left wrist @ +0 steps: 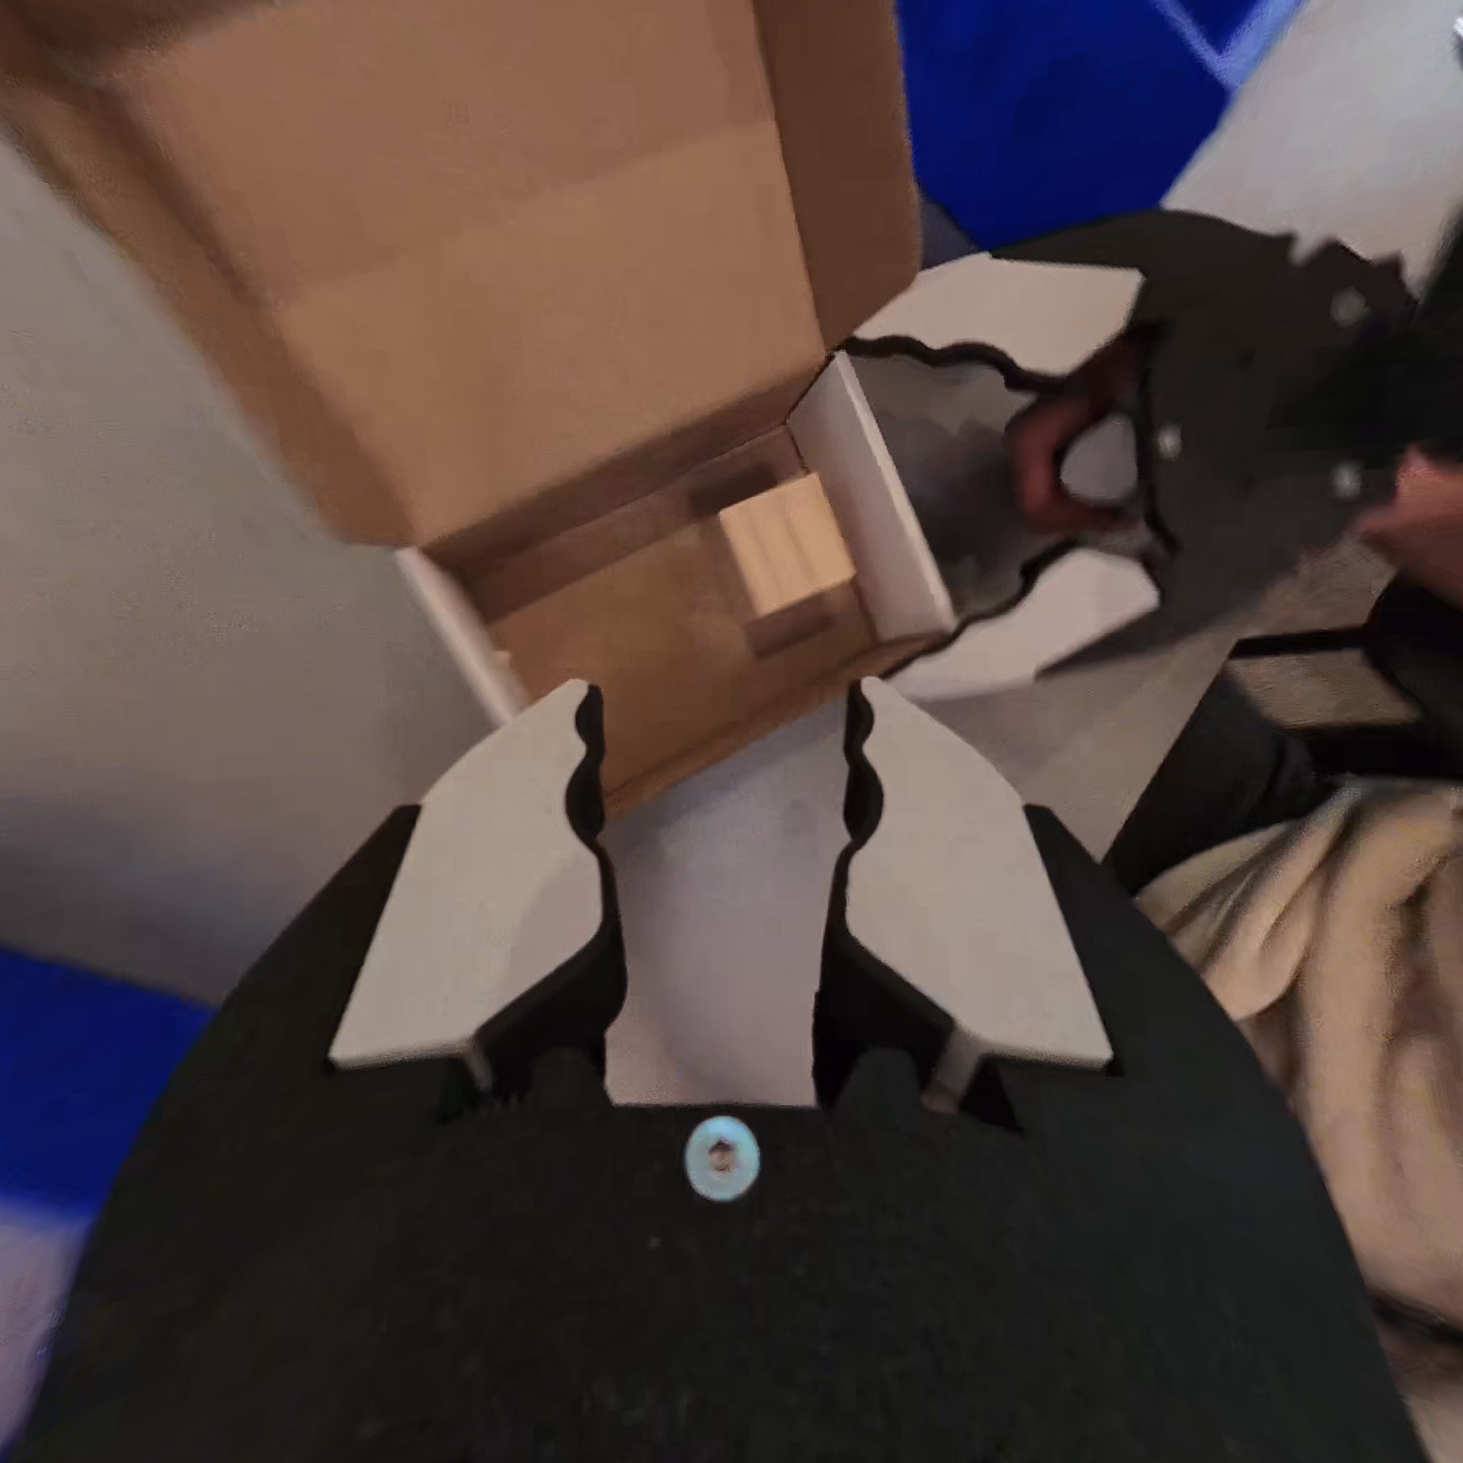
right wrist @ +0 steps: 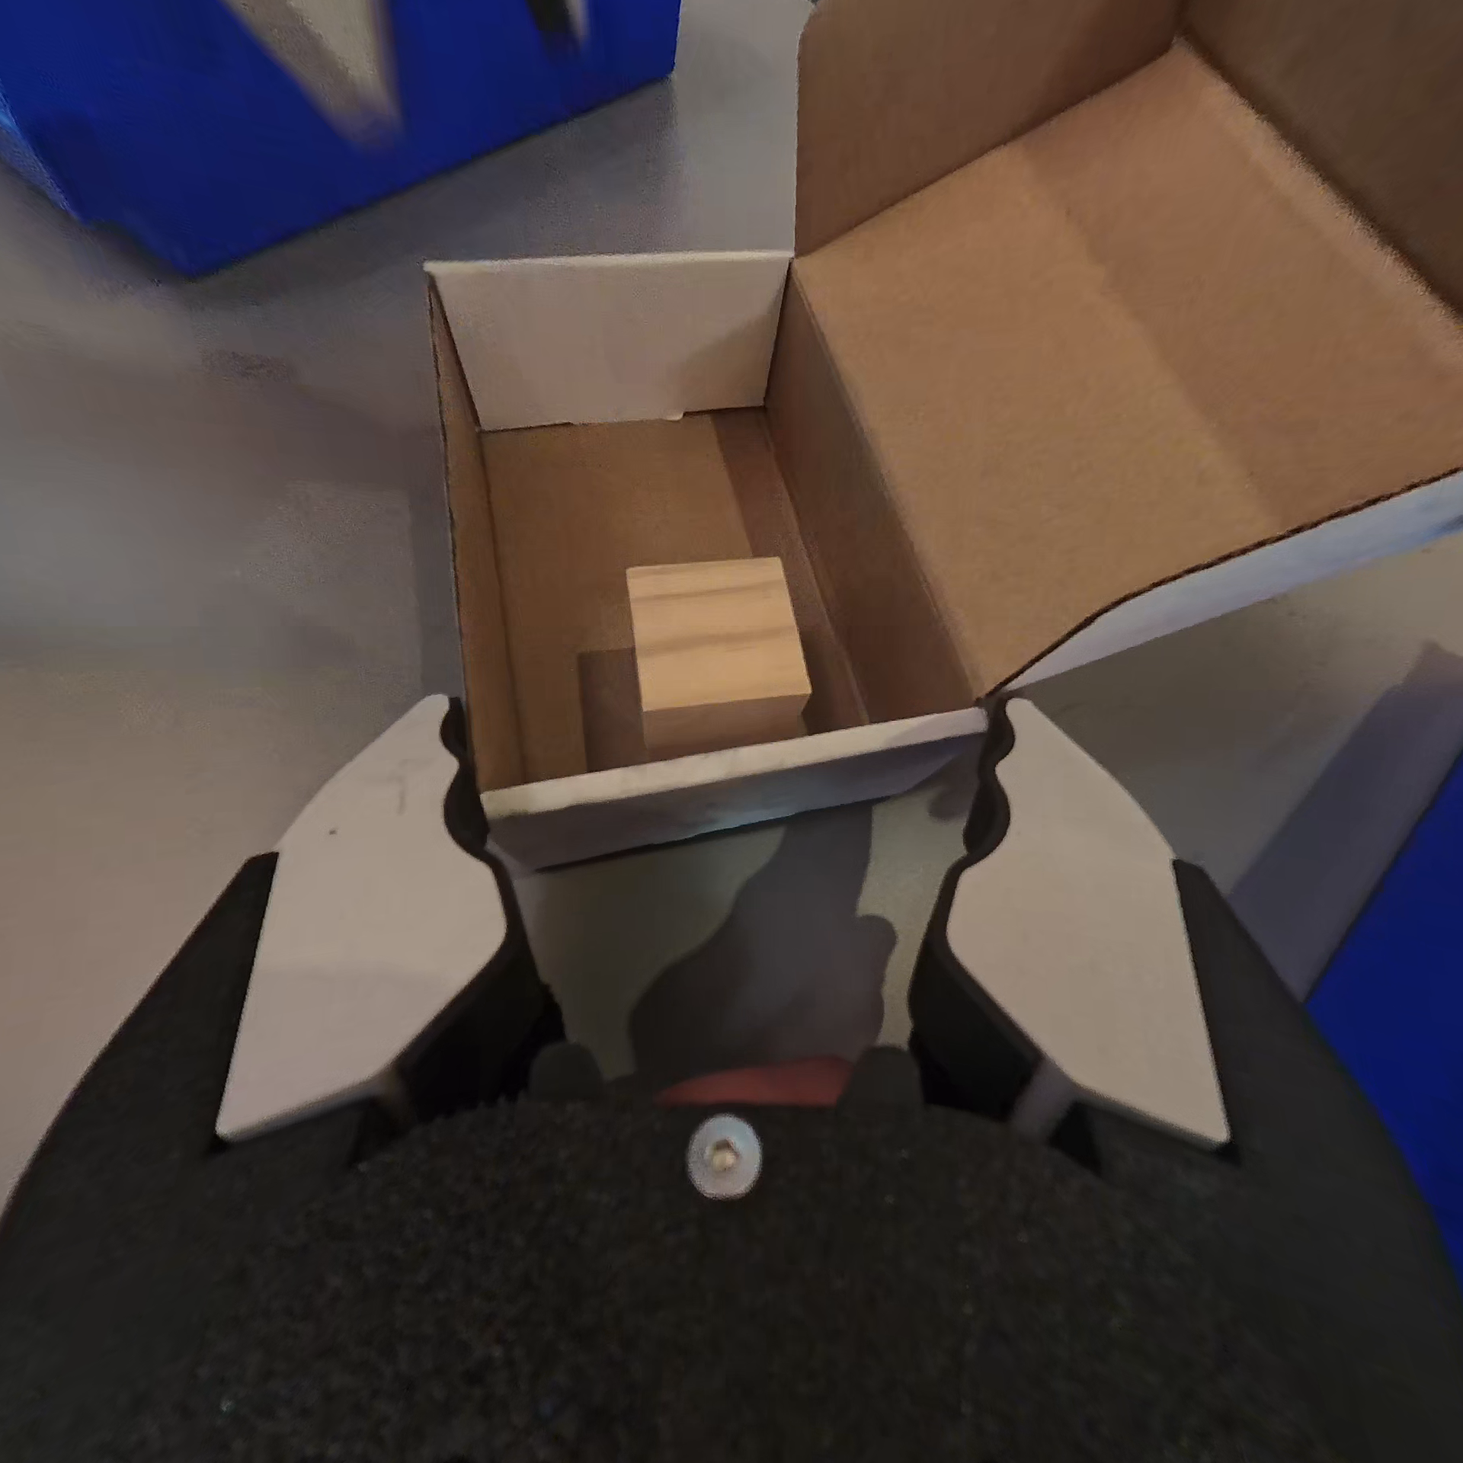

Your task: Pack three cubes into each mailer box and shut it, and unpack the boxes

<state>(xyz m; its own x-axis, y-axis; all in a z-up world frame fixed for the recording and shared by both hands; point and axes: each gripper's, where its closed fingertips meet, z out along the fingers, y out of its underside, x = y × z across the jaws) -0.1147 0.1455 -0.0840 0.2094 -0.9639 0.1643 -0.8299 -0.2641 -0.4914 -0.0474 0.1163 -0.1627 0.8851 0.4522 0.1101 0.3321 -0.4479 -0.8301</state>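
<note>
A mailer box (right wrist: 609, 348), white outside and brown inside, stands on the grey table with its lid (right wrist: 1108, 317) swung up and open. A pale wooden cube (right wrist: 716, 641) lies inside near the close end, and a darker block shape (right wrist: 609, 704) sits in shadow beside it. My right gripper (right wrist: 728, 712) straddles the box's near end, with its pads against both side walls. In the left wrist view the box (left wrist: 871, 491) and the cube (left wrist: 788, 554) lie just ahead. My left gripper (left wrist: 724, 701) is open and empty, just short of the box's near wall. The right gripper (left wrist: 898, 491) shows at the box's right end.
Blue bins stand behind the box (right wrist: 317, 119) (left wrist: 1029, 95). A person's hand (left wrist: 1053, 467) holds the right gripper. Beige cloth (left wrist: 1306, 989) lies at the right edge of the table. More blue shows at the lower left (left wrist: 63, 1069). The gap from one gripper's tips to the other's is roughly 11 cm.
</note>
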